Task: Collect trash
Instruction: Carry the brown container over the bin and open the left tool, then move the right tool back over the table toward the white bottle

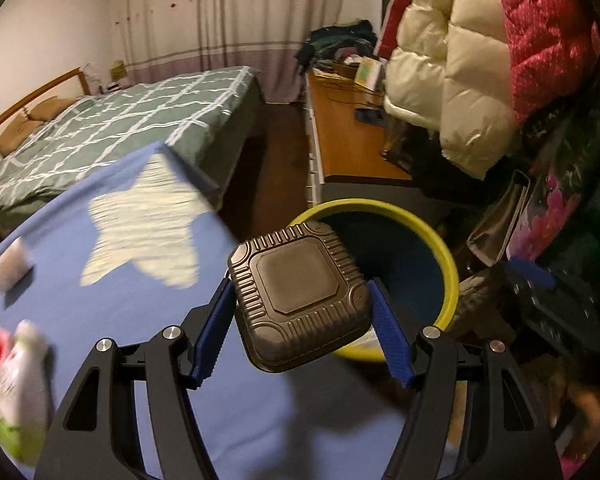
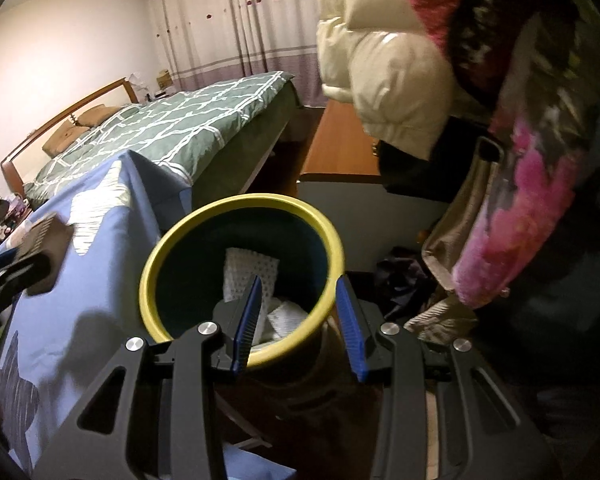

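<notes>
The left gripper (image 1: 300,300) clamps a dark ribbed takeaway container (image 1: 300,300) between its blue pads, held at the table's right edge, partly over the rim of the yellow-rimmed bin (image 1: 452,276); the right gripper (image 2: 298,312) hangs over the same bin with its jaws apart and nothing between them; white crumpled paper (image 2: 252,270) lies inside; a pink-and-white bottle (image 1: 16,384) lies near the left edge of the blue star-patterned tablecloth (image 1: 100,320).
</notes>
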